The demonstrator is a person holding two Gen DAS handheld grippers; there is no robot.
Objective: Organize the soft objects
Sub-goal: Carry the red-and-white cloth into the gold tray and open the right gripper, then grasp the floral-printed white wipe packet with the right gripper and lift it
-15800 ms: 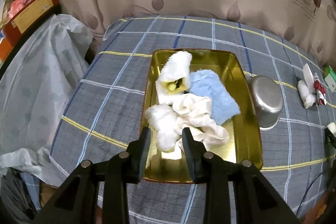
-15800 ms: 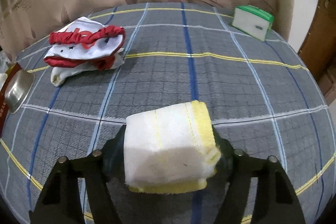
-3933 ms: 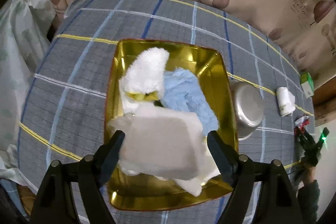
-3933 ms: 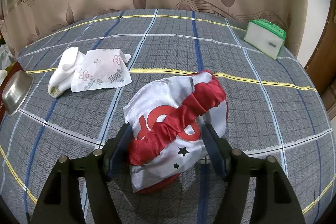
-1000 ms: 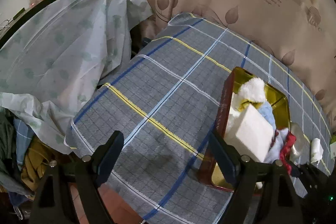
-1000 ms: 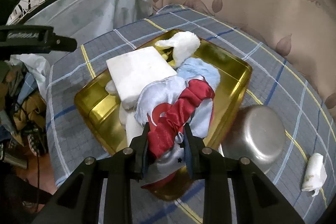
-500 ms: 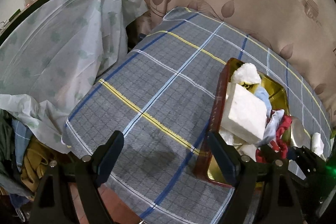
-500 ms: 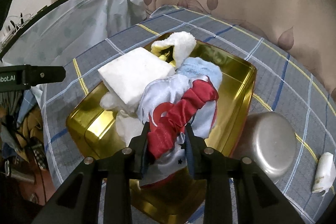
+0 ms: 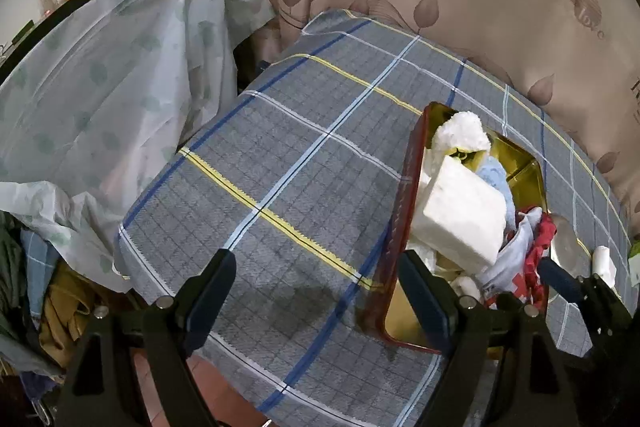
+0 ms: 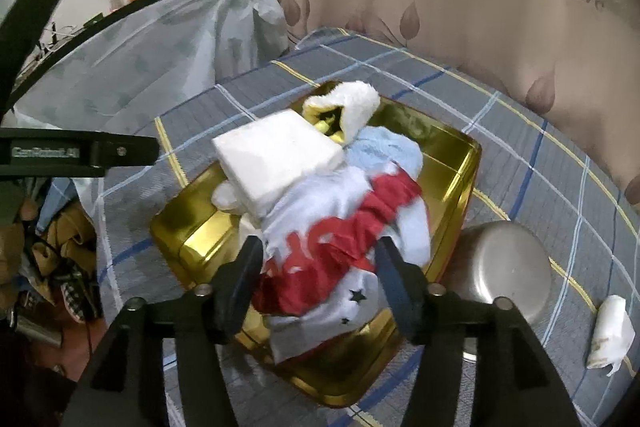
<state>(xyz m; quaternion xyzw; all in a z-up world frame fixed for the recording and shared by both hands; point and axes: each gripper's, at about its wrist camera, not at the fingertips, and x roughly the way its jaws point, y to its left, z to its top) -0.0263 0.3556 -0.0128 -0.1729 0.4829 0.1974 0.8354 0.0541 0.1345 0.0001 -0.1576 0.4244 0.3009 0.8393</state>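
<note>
- Now the right gripper [image 10: 320,273] is letting go: its jaws are opening around the red and white cloth [image 10: 344,239], which half a second ago they pinched tightly.
- So this cloth looks delivered into the gold tray [image 10: 460,163].
- It lies on the pile, between the parted fingers.
- The left gripper [image 9: 316,291] is spread wide, empty, beside the tray.
</note>
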